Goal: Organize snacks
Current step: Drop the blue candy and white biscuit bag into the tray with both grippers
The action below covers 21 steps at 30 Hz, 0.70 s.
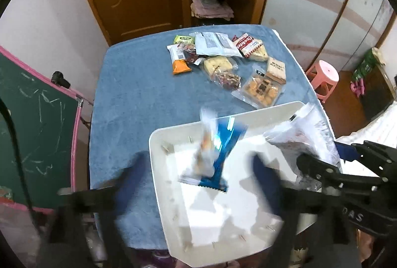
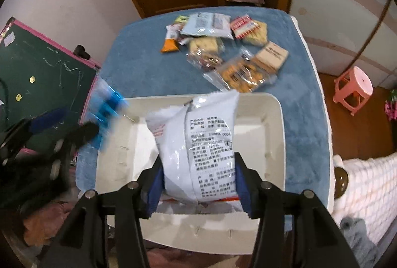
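A white tray (image 1: 158,144) sits at the near end of a blue-covered table (image 1: 139,84). My left gripper (image 1: 199,168) hangs over it with its jaws wide open. A blurred blue and white snack packet (image 1: 213,156) is in the gap between its fingers, touching neither. In the right wrist view my right gripper (image 2: 198,183) is shut on a white snack bag (image 2: 198,134) with black print. It holds the bag upright over the tray (image 2: 275,129), with the blue pads (image 2: 244,183) pressing on its sides. The same bag (image 1: 305,134) shows at the tray's right edge.
Several loose snack packets (image 1: 223,57) lie in a pile at the far end of the table. A green chalkboard with a pink frame (image 1: 37,119) stands to the left. A pink stool (image 1: 322,77) stands to the right. A wooden door and shelves are behind.
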Motion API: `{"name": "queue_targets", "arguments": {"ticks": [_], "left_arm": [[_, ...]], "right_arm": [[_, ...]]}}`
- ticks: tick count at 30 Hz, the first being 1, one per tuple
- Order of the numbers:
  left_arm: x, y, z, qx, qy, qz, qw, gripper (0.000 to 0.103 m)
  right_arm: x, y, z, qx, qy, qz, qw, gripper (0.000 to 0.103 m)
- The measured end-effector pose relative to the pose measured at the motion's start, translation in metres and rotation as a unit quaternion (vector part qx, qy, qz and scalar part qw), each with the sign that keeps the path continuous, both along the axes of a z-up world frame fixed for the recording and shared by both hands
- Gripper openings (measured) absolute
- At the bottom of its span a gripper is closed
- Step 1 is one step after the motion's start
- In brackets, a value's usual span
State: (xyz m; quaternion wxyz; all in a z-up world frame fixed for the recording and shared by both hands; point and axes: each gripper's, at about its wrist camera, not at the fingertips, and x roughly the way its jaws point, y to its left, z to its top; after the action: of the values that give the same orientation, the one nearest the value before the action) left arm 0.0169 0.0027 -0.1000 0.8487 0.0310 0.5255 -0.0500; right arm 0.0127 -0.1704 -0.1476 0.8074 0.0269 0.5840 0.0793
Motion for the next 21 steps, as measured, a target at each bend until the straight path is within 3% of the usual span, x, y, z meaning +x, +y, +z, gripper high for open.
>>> {"name": "queue_targets", "arguments": {"ticks": [6, 21], "left_arm": [[-0.024, -0.009, 0.013, 0.001, -0.020, 0.016, 0.9997, 0.097], [-0.059, -0.024, 0.055, -0.031, -0.089, 0.054, 0.9940, 0.097]], "right_arm": [[-0.016, -0.017, 0.016, 0.028, -0.029, -0.009, 0.999, 0.068], [-0.048, -0.054, 0.045, 0.048, -0.066, 0.011, 0.997, 0.068]]}}
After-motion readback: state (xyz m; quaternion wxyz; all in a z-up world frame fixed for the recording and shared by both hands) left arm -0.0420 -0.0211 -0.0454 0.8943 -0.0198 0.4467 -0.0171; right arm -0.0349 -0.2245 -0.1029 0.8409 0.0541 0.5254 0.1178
